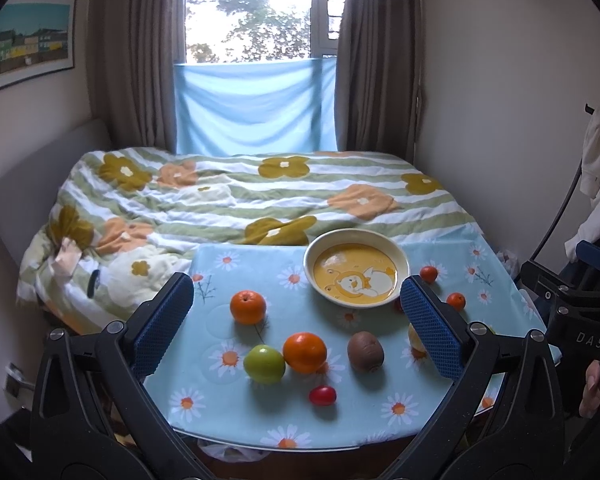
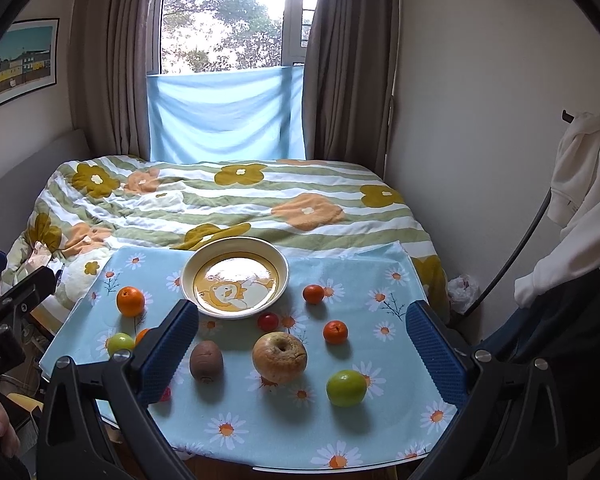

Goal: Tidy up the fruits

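Left gripper (image 1: pixel 296 320) and right gripper (image 2: pixel 302 344): spread wide, holding nothing. Bowl (image 2: pixel 278 270) centre frame, empty. Fruit scattered around: apple (image 2: pixel 279 357), kiwi (image 2: pixel 206 361).

apple (image 1: pixel 416 340) mostly hidden by pad | red tomato (image 2: pixel 165 394) half hidden

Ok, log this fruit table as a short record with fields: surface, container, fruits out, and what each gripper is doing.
surface: light blue daisy-print tablecloth
container: cream round bowl with yellow cartoon print, empty
fruits out: wrinkled yellow-brown apple, brown fuzzy kiwi, two green round fruits, several oranges, small red tomato
left gripper: open, holding nothing
right gripper: open, holding nothing
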The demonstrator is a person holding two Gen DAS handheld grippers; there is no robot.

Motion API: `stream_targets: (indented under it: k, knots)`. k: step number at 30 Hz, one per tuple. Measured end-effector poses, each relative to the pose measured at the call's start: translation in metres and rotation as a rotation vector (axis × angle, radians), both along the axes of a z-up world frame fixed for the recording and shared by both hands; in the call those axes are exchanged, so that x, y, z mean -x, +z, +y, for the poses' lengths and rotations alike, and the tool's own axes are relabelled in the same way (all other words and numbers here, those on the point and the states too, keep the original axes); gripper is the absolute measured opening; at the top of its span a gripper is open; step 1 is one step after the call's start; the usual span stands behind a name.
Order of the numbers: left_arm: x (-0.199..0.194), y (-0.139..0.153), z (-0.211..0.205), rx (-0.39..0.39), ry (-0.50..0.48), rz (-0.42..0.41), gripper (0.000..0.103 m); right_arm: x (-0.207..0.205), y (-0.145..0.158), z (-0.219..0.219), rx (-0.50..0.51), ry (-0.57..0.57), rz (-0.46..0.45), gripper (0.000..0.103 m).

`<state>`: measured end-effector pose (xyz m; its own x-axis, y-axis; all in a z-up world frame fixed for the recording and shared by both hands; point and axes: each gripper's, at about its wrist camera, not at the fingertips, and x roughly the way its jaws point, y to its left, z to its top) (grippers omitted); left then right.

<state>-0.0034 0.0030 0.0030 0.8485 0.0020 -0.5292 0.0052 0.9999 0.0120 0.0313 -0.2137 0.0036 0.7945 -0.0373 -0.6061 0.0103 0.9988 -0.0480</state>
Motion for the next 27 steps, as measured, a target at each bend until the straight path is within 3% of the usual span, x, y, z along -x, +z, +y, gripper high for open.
stream_targets:
  k: [27]
  knots:
    - [0.0040,0.0021,-0.0038,0.007,0.006,-0.008,0.103,0.0028,0.0055,0.0015,-0.010,0.007,-0.009,0.103]
